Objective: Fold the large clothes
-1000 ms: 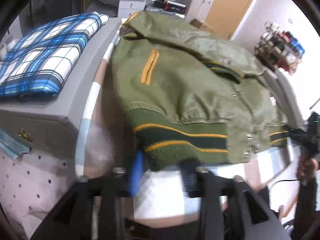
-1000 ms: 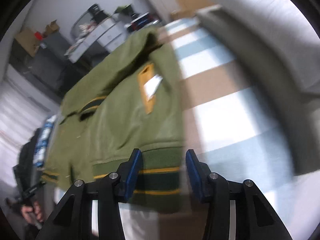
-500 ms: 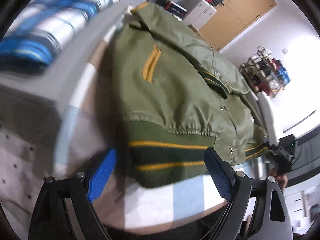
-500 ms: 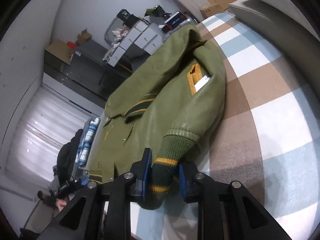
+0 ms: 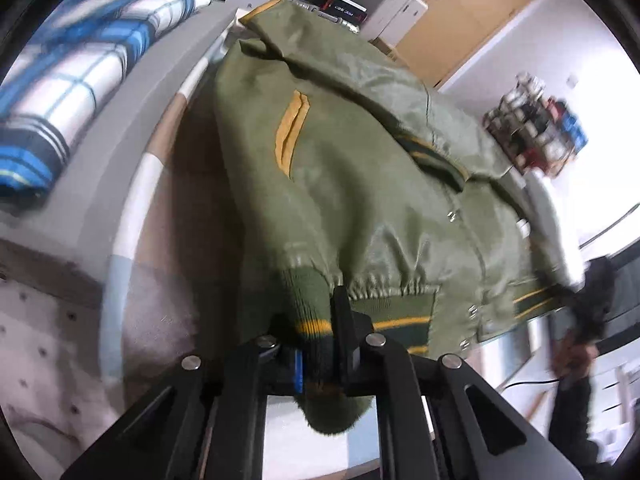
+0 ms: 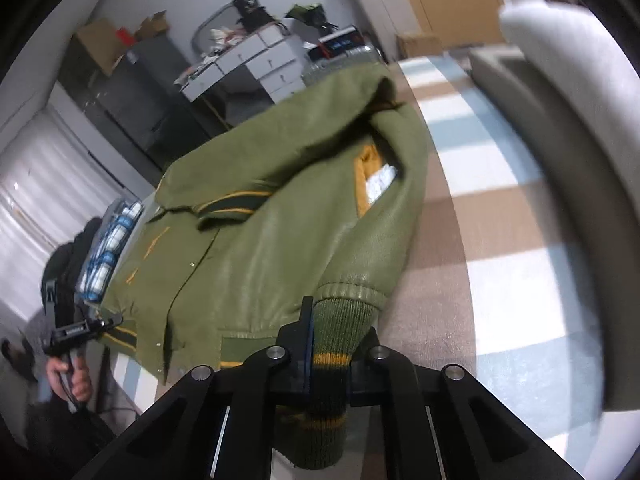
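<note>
The olive-green bomber jacket (image 5: 360,184) lies spread, front up, on a checked bedcover (image 6: 500,272), collar toward twelve o'clock in both wrist views, with no fold made in it yet. The left gripper (image 5: 318,350) has just closed and now pinches the ribbed, yellow-striped hem corner (image 5: 308,320) at six o'clock in its view, while the right gripper (image 6: 328,354), likewise just closed, clamps the knit corner (image 6: 340,332) on the other side. I judge the task barely begun: both bottom corners are gripped, and every fold remains.
</note>
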Demonstrator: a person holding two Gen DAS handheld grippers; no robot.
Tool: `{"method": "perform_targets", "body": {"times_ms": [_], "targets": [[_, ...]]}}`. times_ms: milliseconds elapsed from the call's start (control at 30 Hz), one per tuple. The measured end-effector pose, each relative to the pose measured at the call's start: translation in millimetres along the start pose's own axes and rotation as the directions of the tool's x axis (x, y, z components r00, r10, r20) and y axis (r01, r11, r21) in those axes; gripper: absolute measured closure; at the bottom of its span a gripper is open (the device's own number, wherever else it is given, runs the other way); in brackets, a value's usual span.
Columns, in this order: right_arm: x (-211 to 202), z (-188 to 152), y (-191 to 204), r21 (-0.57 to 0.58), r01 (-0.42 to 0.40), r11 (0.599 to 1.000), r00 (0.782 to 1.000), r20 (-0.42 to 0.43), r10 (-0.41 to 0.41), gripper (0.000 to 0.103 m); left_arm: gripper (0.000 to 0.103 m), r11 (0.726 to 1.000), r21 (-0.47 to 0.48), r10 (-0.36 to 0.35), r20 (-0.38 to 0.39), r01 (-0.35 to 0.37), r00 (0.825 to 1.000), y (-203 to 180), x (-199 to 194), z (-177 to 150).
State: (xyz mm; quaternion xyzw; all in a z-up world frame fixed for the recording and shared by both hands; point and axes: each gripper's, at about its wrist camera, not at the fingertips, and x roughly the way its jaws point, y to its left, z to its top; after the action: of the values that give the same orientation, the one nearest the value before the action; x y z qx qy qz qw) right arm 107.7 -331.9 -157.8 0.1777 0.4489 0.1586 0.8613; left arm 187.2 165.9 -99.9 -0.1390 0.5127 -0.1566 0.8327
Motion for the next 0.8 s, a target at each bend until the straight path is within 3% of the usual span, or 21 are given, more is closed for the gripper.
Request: {"method": "perform_targets", "body": {"times_ms": [133,233,367,500,633,800], "targets": [[-16.4,-17.7,7.5,-0.022,-0.01,1.0,1.0,-0.024,0.01,0.094,0.098,0.999,0.029,0.044,-0.012,-0.043,0.999,-2.8,-6.1,-15.5],[-39.3,-32.9,6.9,0.011,-0.071,0.997,0.997,-0.03,0.071,0.094,0.098,0.996,0.062,0.059,-0.016,-0.058,0.998,-3.6,-19.0,-33.8],[-51.8,-48.0,7.0,0.035,-0.094,0.995,0.995,-0.034,0.095,0.093,0.097,0.973,0.162,0.168,0.006,-0.167,0.986,-18.5,-15.6,-44.0],[-29.3,-50.5,-0.7,0.06,-0.066,0.996,0.994,-0.087,0.071,0.089,0.086,0.946,0.196,0.258,0.028,-0.258,0.966,-23.3,0.4,-30.7],[-11.0,-48.6,-5.5,0.076,-0.032,0.997,0.993,-0.11,0.041,0.086,0.058,0.959,0.138,0.25,-0.003,-0.247,0.968,-16.0,8.0,-20.6],[-11.1,-48.6,-7.4,0.057,0.008,0.998,0.991,-0.134,0.0,0.083,0.055,0.962,0.147,0.233,0.0,-0.23,0.972,-10.9,14.1,-21.8]]}}
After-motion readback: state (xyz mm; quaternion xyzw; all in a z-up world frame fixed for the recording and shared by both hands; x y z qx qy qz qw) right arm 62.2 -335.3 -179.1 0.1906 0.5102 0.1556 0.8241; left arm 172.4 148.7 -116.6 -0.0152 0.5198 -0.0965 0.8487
